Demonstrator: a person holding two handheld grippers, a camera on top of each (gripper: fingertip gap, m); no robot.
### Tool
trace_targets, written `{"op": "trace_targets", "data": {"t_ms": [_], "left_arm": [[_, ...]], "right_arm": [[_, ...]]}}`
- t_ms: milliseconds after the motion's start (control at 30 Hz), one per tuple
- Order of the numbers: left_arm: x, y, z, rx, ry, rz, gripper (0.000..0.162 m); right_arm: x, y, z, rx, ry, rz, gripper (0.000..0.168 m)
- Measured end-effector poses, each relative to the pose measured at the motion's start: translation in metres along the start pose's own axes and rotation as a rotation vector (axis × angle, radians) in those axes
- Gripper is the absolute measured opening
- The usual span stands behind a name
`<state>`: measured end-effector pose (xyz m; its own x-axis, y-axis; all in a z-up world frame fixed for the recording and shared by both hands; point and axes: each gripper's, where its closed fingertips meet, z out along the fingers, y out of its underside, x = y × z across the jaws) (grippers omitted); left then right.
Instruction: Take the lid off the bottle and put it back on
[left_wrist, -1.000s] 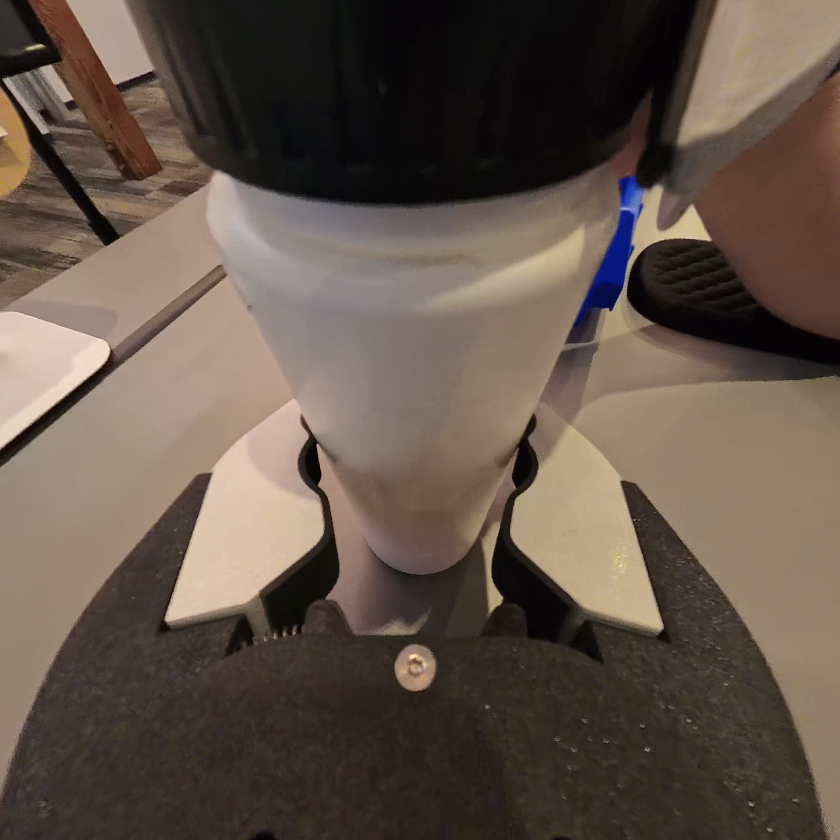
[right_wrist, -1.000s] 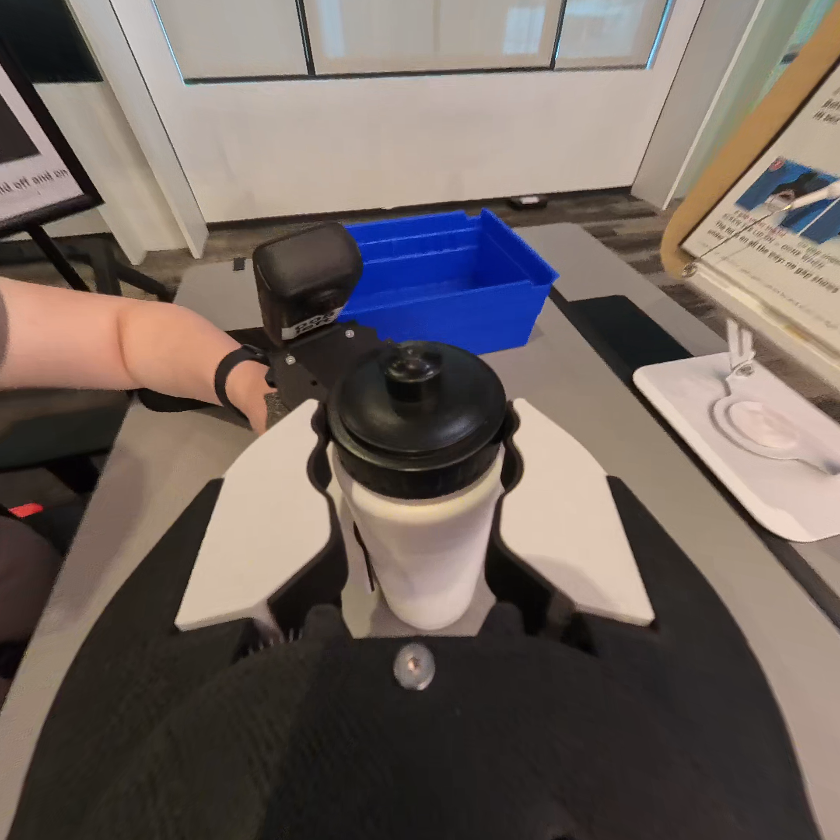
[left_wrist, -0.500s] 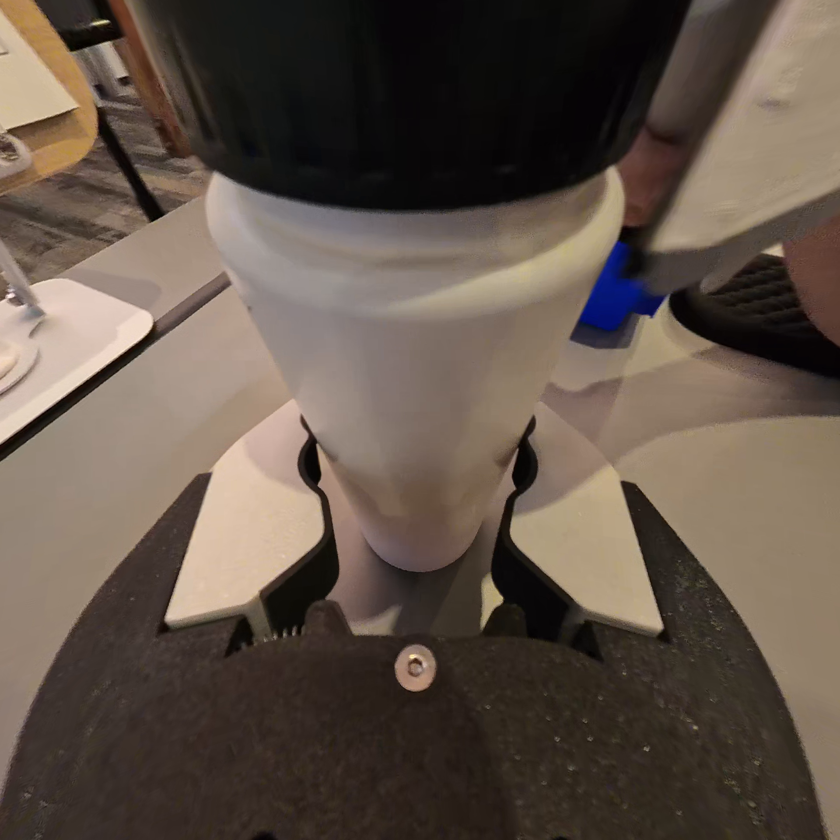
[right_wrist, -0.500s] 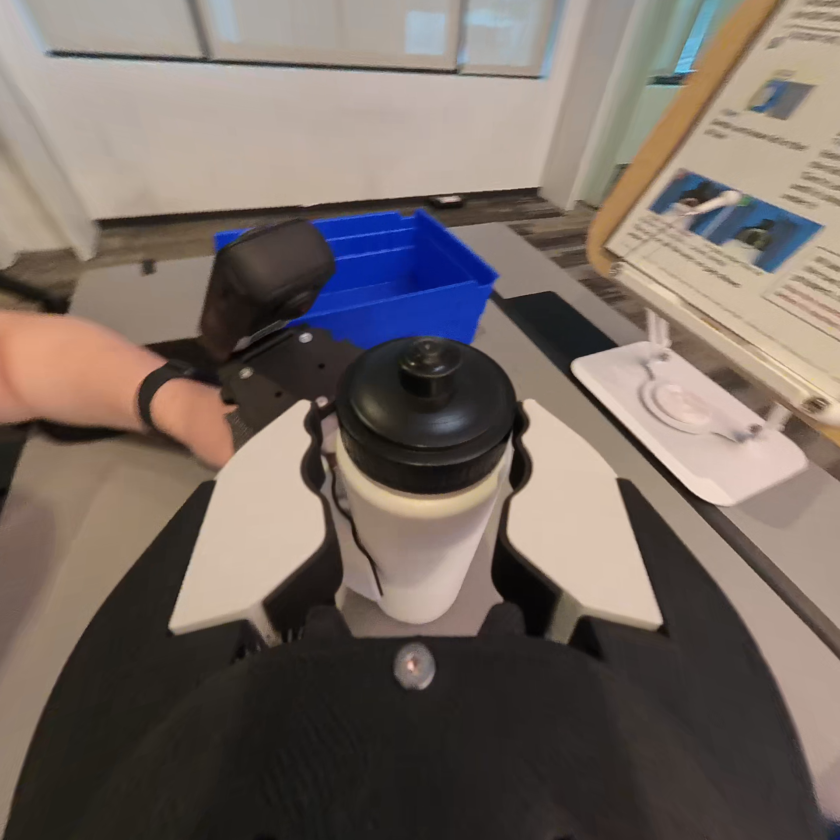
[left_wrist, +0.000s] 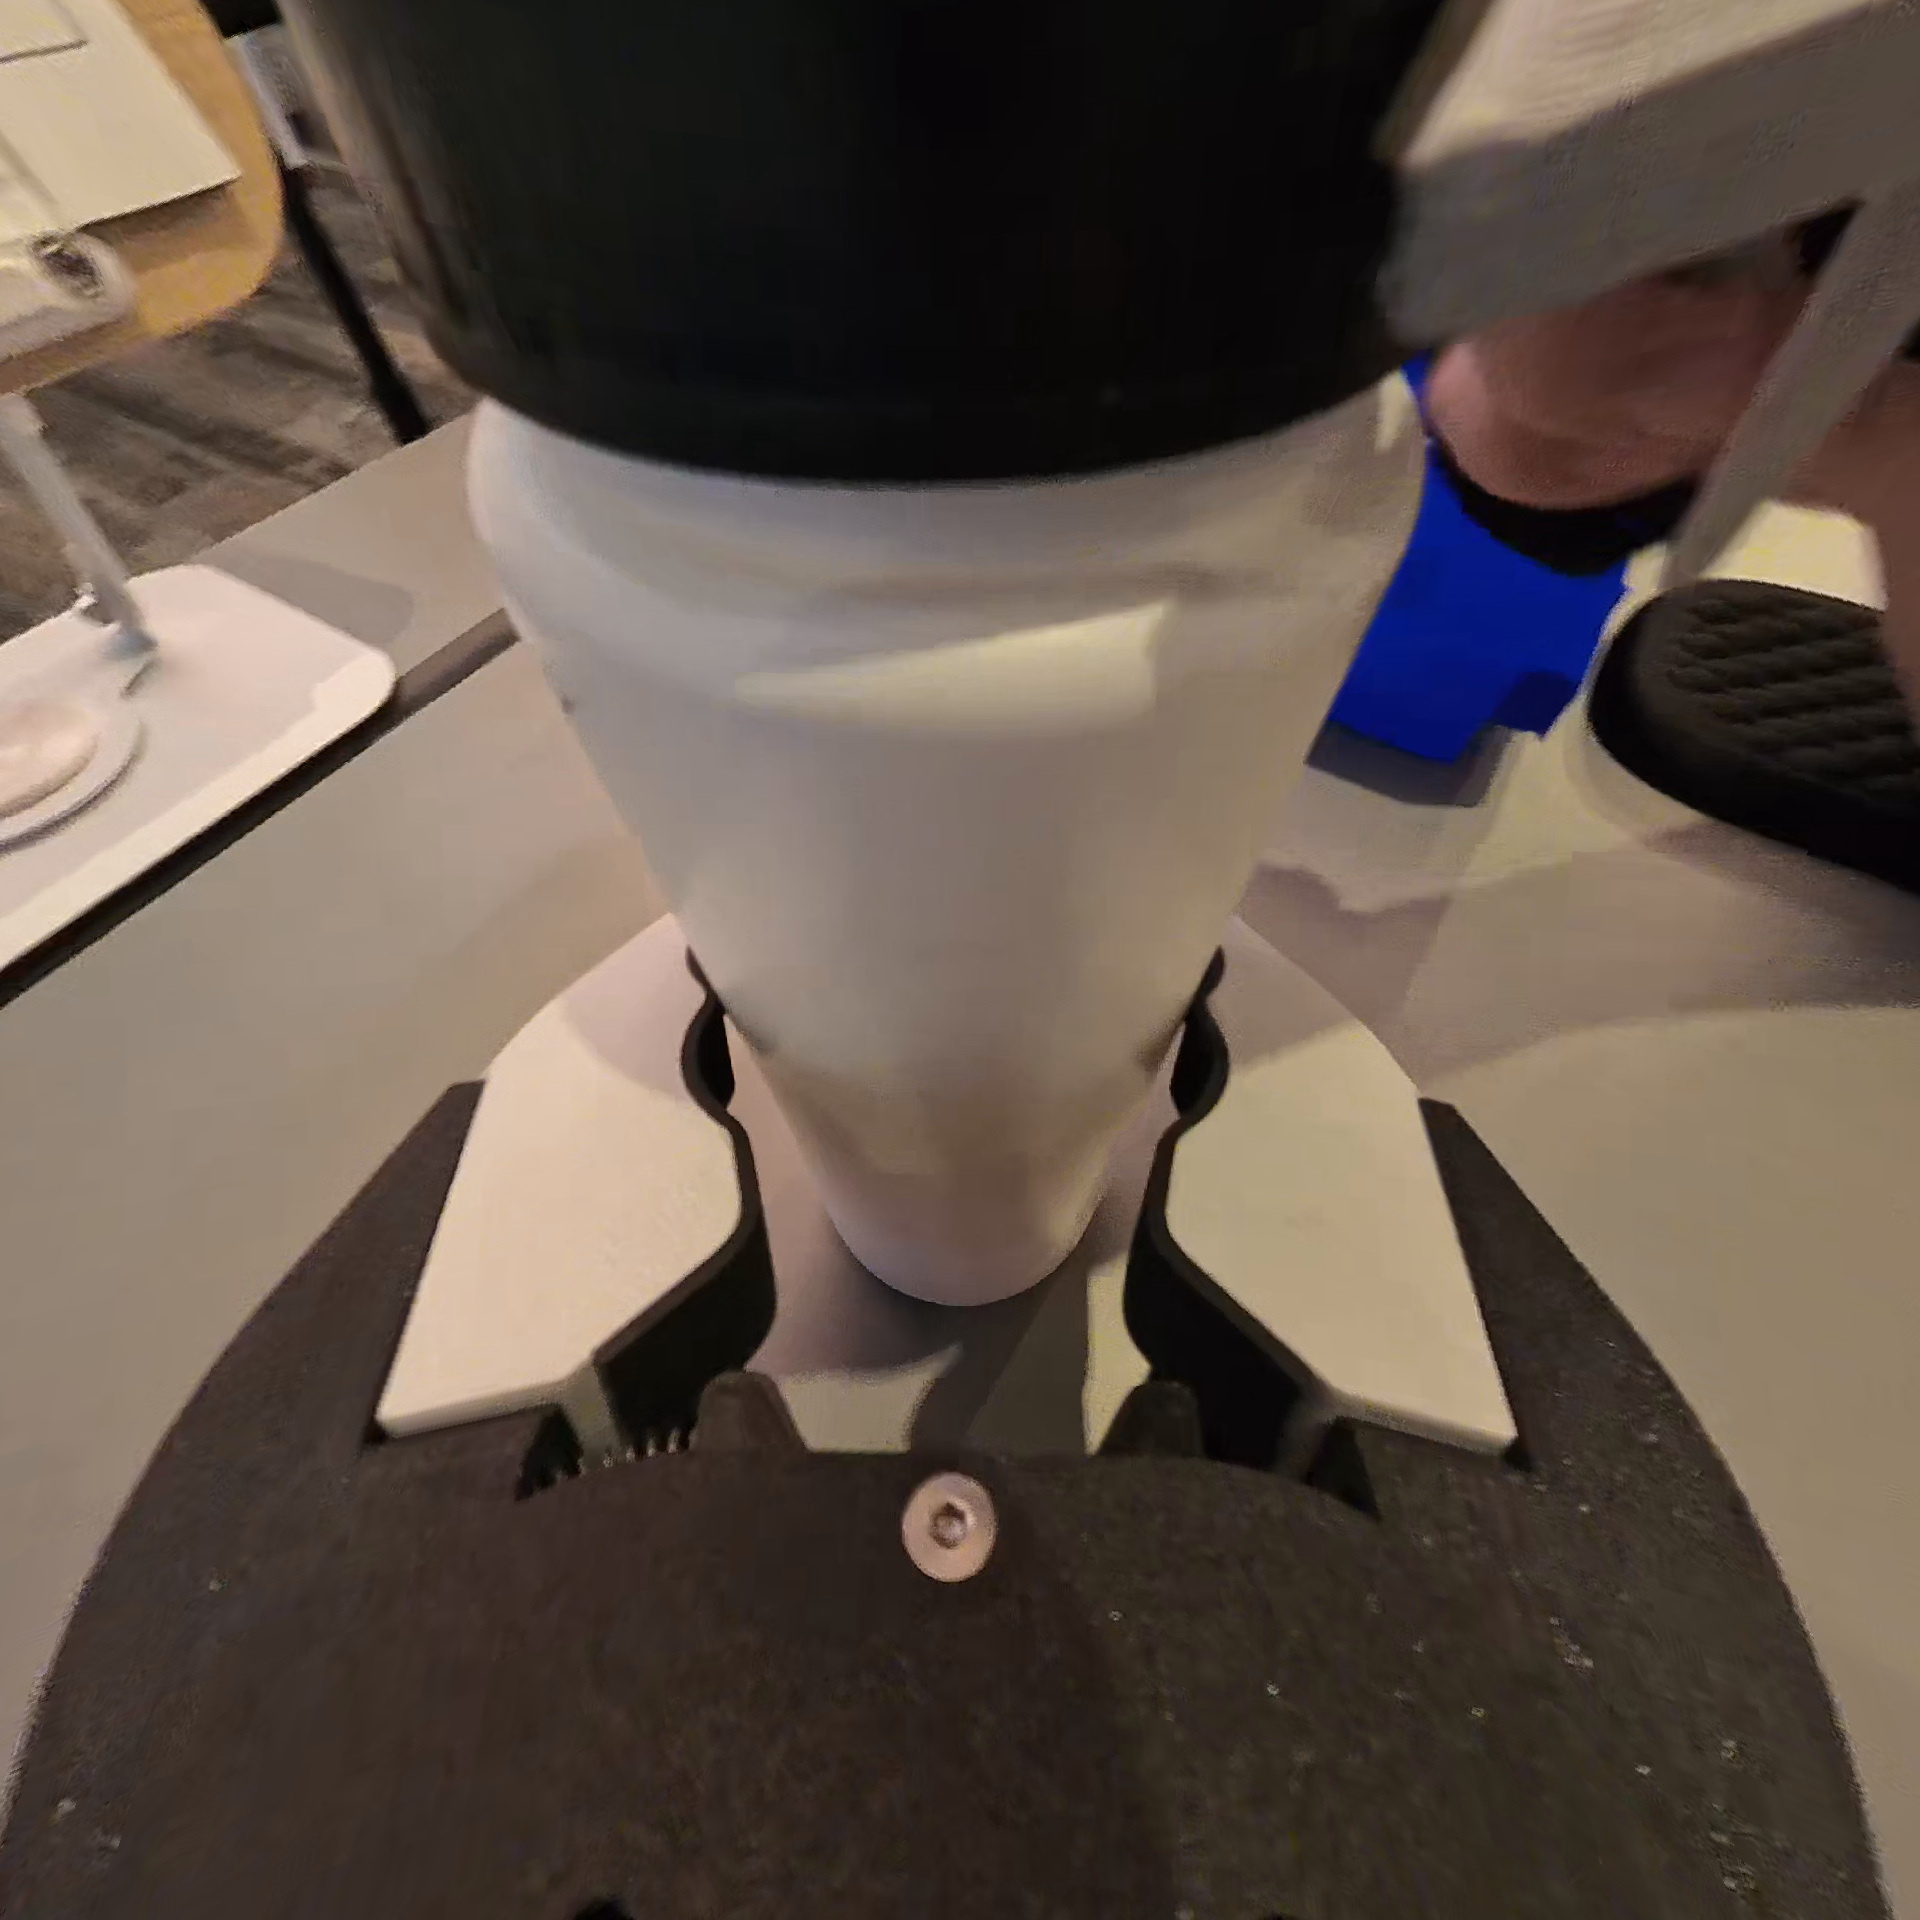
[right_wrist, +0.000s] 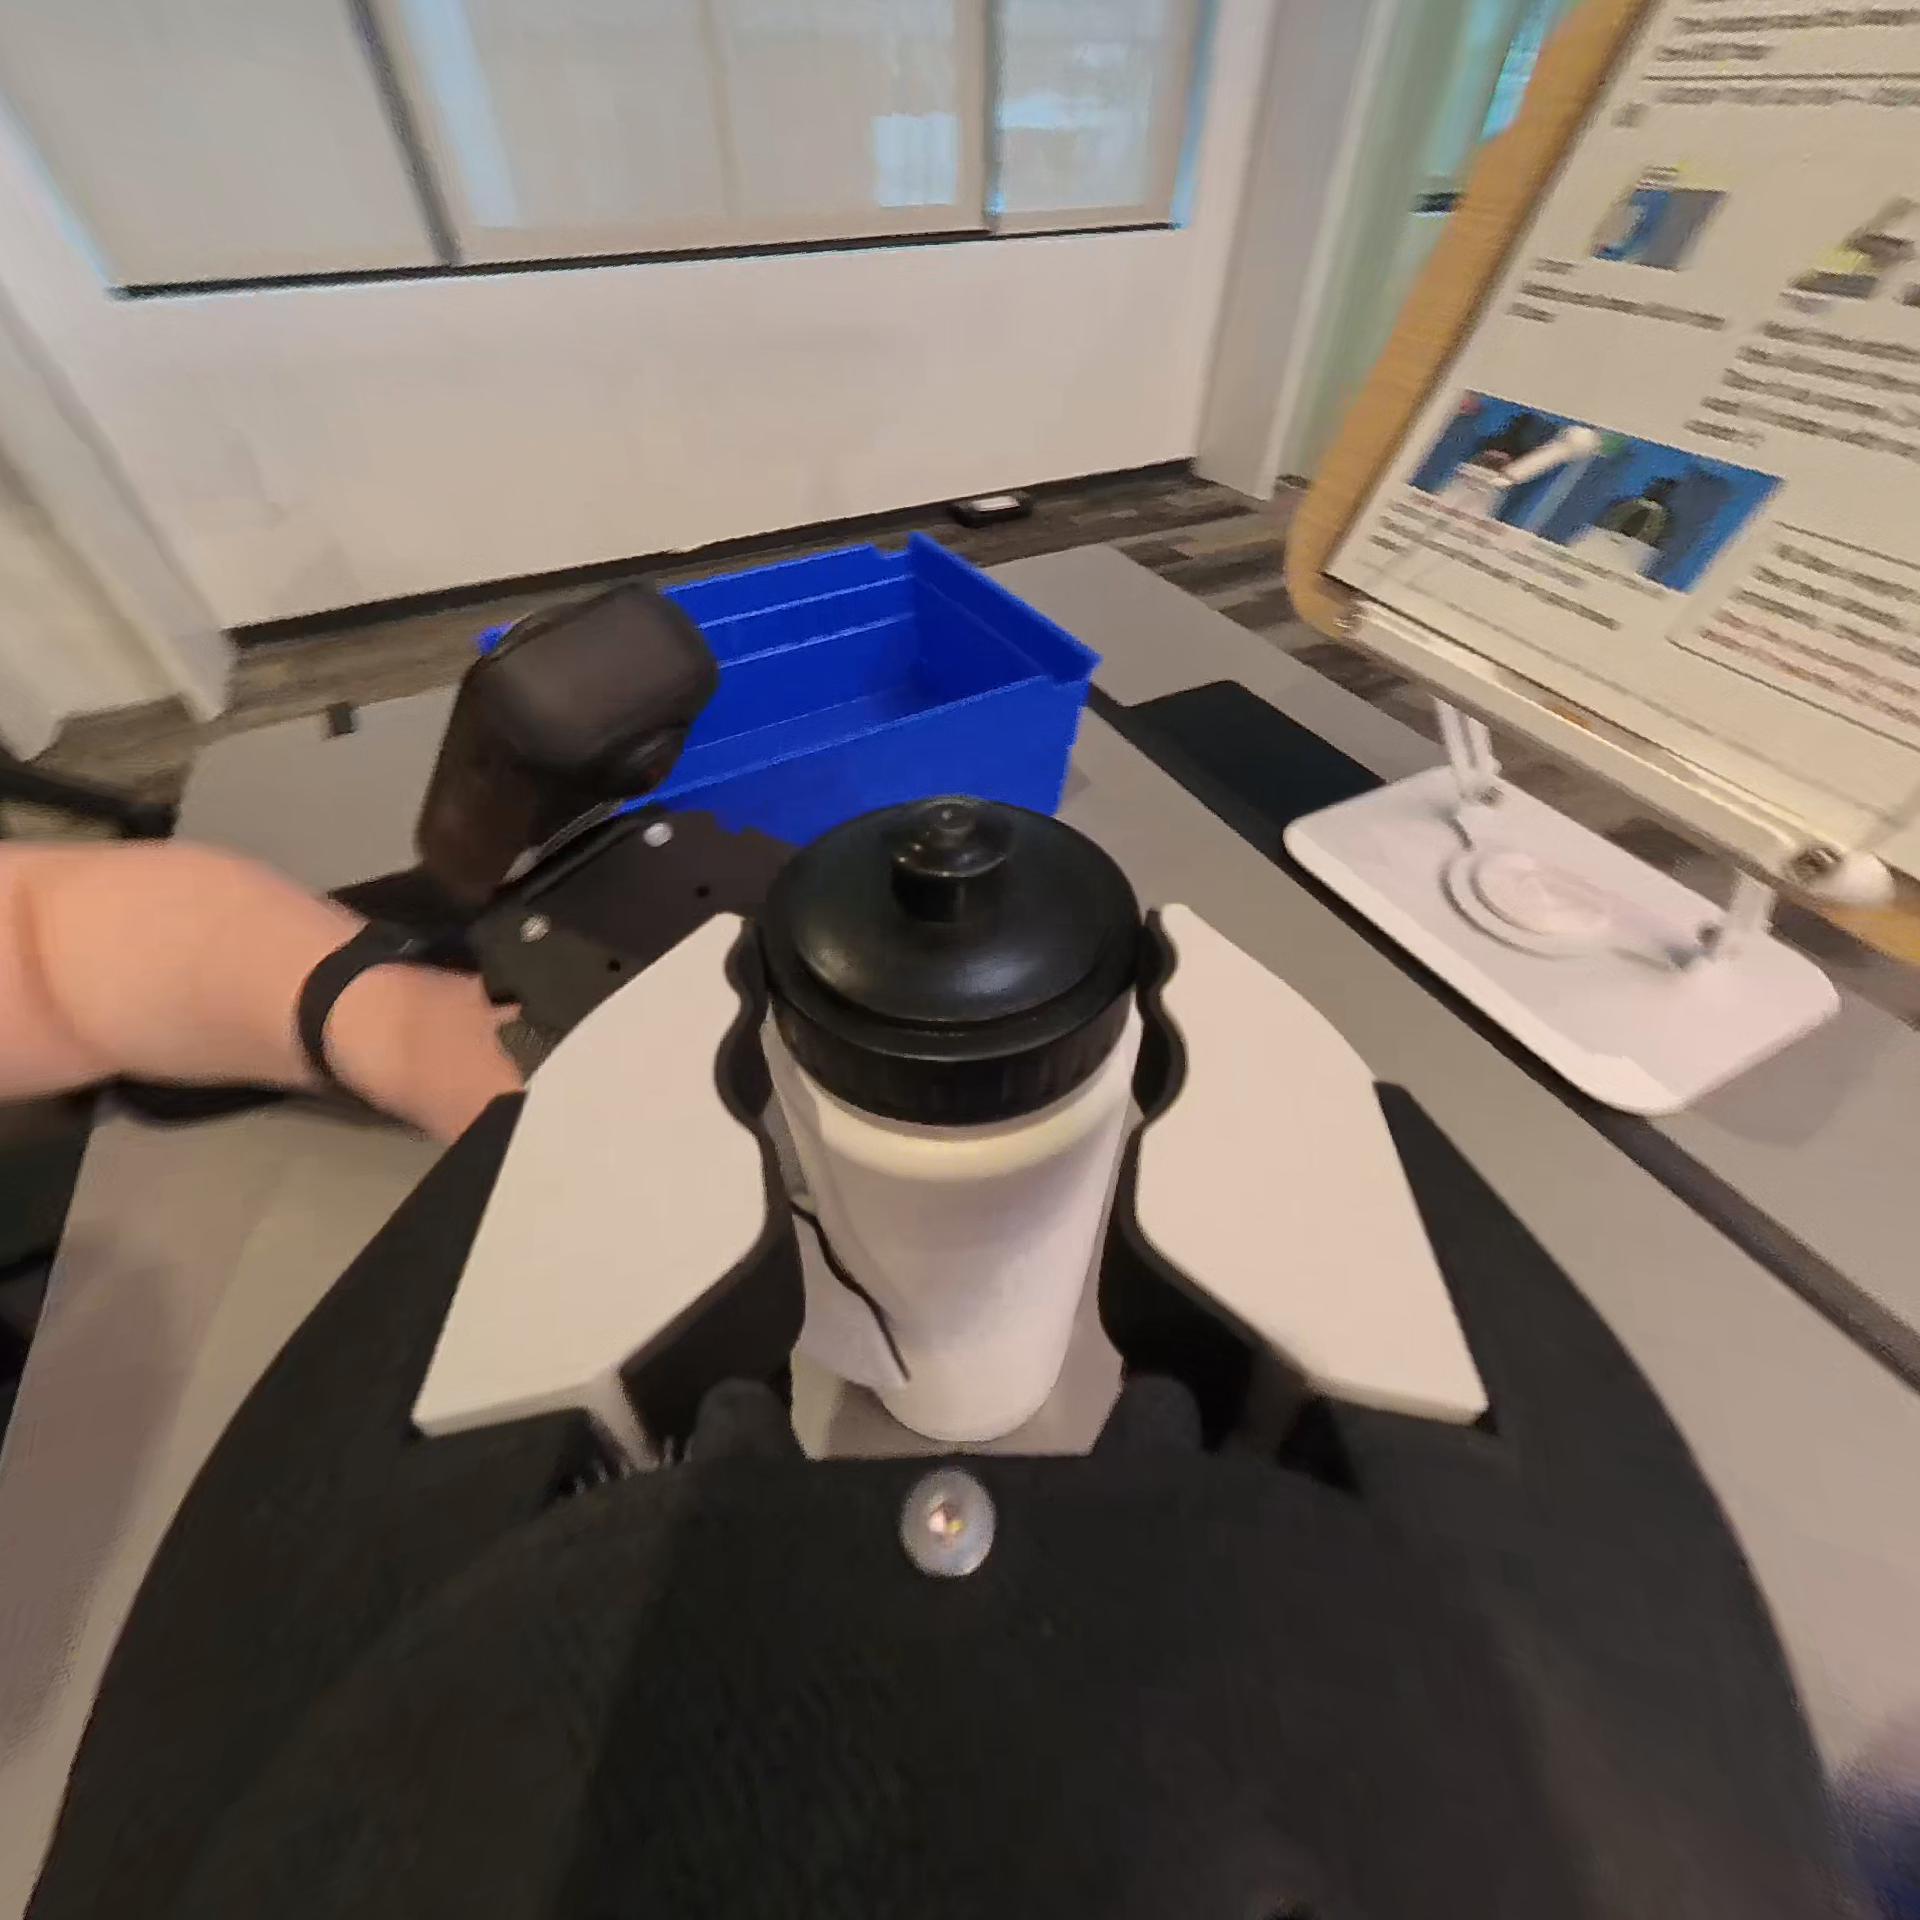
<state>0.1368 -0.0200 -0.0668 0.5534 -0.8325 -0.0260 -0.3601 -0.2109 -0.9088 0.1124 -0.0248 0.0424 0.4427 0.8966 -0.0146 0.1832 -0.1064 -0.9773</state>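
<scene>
Grey bench (right_wrist: 1299, 623) under white wall panels, blue bin (right_wrist: 883, 686) near its far edge, open surface to the left of it. White bottle (right_wrist: 935, 1247) stands upright on the bench, black lid (right_wrist: 945, 987) on. Right tool (right_wrist: 951, 997) clamps the lid; left tool (left_wrist: 956, 1029) clamps the bottle body low down. Right wrist view alone shows a printed instruction board (right_wrist: 1662, 364) on a white stand (right_wrist: 1558, 966), text blurred; a dark line marks the bottle's side. Left wrist view shows a black pad (left_wrist: 1766, 707).

Bottle (right_wrist: 940, 1247) upright on table (right_wrist: 1558, 1195), bin (right_wrist: 894, 686) behind, stand (right_wrist: 1558, 977) right.
</scene>
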Motion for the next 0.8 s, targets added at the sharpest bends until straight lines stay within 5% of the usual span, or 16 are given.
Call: {"op": "trace_targets", "data": {"t_ms": [167, 500, 800], "left_arm": [[-0.007, 0.003, -0.004, -0.027, -0.094, -0.02, 0.084], [0.021, -0.001, 0.002, 0.04, 0.193, 0.083, 0.084], [0.008, 0.0, 0.001, 0.018, 0.078, 0.04, 0.084]], "right_arm": [[-0.003, -0.003, 0.004, 0.05, 0.195, -0.039, 0.071], [-0.013, 0.002, -0.017, -0.005, -0.27, -0.113, 0.078], [-0.004, 0.003, -0.003, -0.005, -0.098, -0.053, 0.071]]}}
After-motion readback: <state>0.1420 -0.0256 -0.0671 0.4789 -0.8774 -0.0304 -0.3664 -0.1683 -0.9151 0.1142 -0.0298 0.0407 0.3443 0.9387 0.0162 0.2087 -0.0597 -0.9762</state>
